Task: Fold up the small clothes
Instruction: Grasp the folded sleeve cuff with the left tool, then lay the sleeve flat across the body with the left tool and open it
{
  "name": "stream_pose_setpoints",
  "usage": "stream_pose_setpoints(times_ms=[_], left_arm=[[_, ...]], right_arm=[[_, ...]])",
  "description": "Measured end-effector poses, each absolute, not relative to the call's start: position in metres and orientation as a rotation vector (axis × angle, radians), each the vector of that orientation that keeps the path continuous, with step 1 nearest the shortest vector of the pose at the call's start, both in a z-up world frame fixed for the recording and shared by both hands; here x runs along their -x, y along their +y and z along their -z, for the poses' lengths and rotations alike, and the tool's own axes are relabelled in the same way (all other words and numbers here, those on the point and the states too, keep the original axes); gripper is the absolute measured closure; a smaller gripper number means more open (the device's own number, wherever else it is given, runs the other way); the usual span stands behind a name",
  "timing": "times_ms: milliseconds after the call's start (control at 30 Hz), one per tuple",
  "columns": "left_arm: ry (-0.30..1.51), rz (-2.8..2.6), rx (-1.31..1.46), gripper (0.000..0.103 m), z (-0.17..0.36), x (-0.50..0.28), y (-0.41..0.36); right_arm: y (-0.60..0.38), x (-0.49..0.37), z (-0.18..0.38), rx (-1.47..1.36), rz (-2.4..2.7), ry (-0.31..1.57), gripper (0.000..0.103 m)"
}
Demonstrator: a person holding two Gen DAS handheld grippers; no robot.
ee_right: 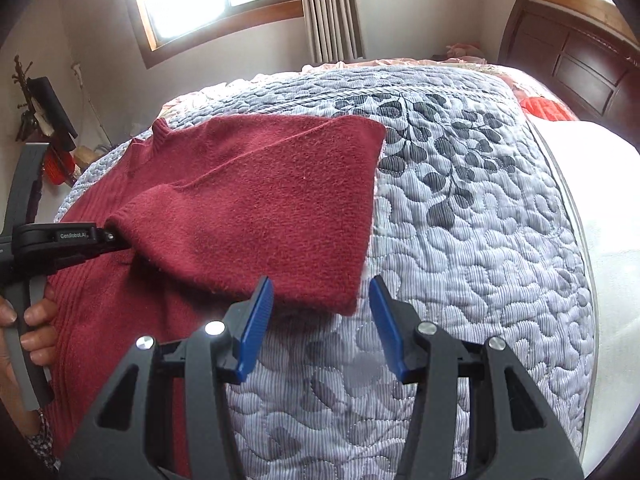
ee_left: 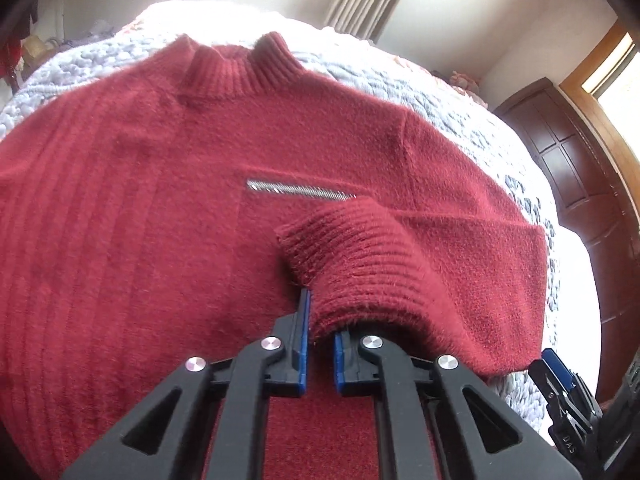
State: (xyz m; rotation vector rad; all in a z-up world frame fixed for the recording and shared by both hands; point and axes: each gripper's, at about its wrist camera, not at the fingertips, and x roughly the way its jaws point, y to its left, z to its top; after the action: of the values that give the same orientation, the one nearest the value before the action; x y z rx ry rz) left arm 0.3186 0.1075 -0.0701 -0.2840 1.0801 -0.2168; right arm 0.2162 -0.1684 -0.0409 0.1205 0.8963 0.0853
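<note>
A dark red knit sweater [ee_left: 160, 200] lies flat on the bed, collar [ee_left: 232, 68] at the far side and a silver zipper [ee_left: 300, 191] on its chest. My left gripper [ee_left: 320, 316] is shut on the ribbed sleeve cuff [ee_left: 340, 248], holding it over the sweater's body. In the right wrist view this gripper [ee_right: 106, 236] pinches the cuff from the left, and the folded sleeve [ee_right: 280, 208] stretches across to the right. My right gripper [ee_right: 320, 284] is open just in front of the sleeve's folded near corner, with nothing between its fingers. It also shows at the left view's edge [ee_left: 556, 368].
The grey-blue quilt [ee_right: 460, 220] covers the bed. To the right lie a white sheet [ee_right: 612, 240] and a dark wooden headboard [ee_right: 580, 64]. A hand [ee_right: 36, 320] holds the left gripper's handle. A window and curtain [ee_right: 328, 8] stand behind the bed.
</note>
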Motion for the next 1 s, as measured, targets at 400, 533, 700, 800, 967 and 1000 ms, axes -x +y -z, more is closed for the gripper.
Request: stream_pose_setpoints(times_ms=[400, 533, 700, 800, 967, 1000], left_arm=[[0.908, 0.064, 0.303, 0.094, 0.035, -0.308, 0.211], [0.889, 0.001, 0.300, 0.094, 0.038, -0.304, 0.254], [0.900, -0.062, 0.261, 0.093, 0.053, -0.301, 0.283], [0.941, -0.086, 0.263, 0.092, 0.071, -0.304, 0.292], [0.917, -0.175, 0.298, 0.092, 0.076, -0.308, 0.327], [0.915, -0.180, 0.291, 0.090, 0.074, -0.308, 0.330]], right_arm=[[-0.156, -0.222, 0.041, -0.124, -0.111, 0.901, 0.053], [-0.149, -0.229, 0.043, -0.155, -0.146, 0.912, 0.053], [-0.137, -0.250, 0.050, -0.224, -0.213, 0.947, 0.046], [-0.133, -0.271, 0.057, -0.322, -0.275, 0.990, 0.044], [-0.125, -0.295, 0.063, -0.394, -0.323, 1.022, 0.042], [-0.122, -0.298, 0.064, -0.398, -0.332, 1.022, 0.042]])
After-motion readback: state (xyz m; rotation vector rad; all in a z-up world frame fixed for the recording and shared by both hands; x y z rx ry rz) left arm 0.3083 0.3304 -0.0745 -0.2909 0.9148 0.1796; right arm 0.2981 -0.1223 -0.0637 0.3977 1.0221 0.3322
